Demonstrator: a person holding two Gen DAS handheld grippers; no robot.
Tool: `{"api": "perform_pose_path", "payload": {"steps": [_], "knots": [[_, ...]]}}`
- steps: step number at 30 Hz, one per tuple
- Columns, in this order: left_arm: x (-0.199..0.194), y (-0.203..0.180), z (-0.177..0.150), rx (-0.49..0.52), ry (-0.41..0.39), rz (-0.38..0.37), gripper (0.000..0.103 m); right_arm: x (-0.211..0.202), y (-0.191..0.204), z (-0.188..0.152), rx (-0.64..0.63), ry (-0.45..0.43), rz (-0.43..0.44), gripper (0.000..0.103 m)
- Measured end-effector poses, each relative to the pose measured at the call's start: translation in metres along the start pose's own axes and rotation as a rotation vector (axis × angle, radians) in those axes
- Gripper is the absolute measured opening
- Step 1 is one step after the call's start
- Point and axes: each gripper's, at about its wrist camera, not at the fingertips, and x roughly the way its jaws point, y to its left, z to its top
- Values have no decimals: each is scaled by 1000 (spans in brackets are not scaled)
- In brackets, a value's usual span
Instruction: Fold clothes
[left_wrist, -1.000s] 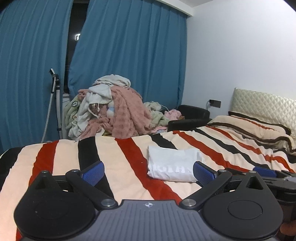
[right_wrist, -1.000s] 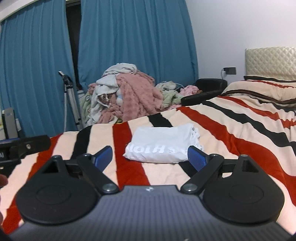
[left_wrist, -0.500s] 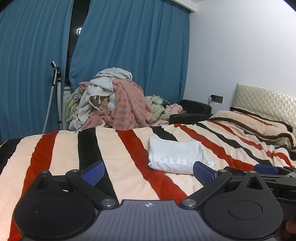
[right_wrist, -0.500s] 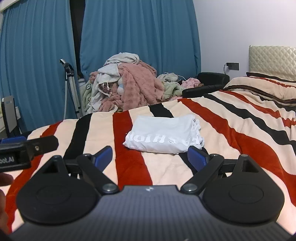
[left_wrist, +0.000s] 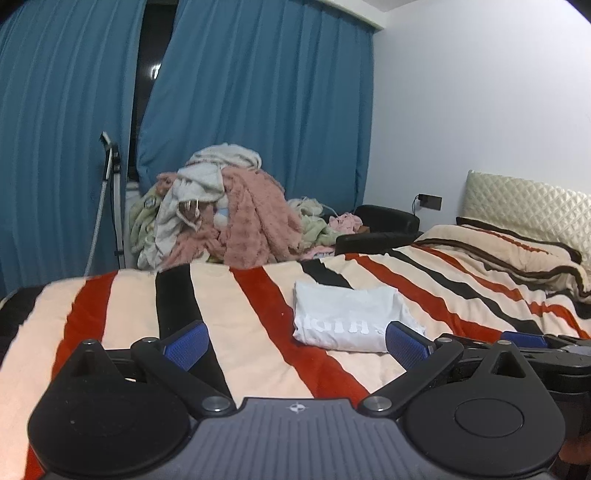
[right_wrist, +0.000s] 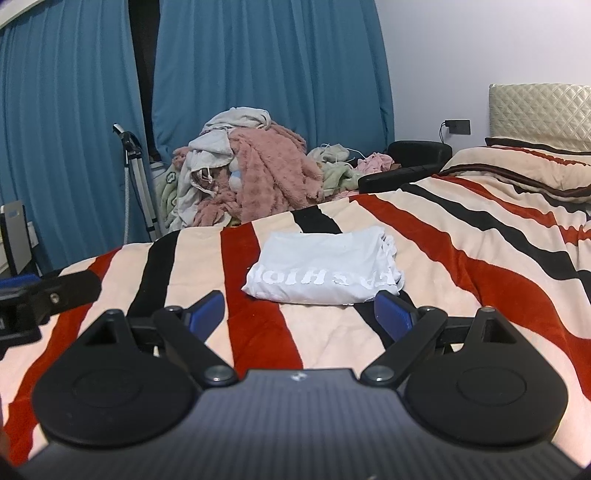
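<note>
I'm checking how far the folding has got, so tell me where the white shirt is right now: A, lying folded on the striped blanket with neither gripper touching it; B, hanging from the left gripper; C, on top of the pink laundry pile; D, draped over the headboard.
A: the white shirt lies folded flat on the striped blanket, and both the left gripper and the right gripper are open, short of it.

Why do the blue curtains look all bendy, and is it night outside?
Left wrist view: the fisheye lens bows the blue curtains near the edges, and the corners go dark. The gap between them is black apart from one small bright spot, so probably night. Right wrist view: same bending; the folded white shirt is sharp, lit evenly by room light, with soft shadows.
</note>
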Motion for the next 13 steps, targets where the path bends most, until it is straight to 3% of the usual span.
{"api": "perform_pose_path", "payload": {"steps": [13], "knots": [[-2,6,0,-40,10,19,103,0,0,0,6,3,-5,89]]}}
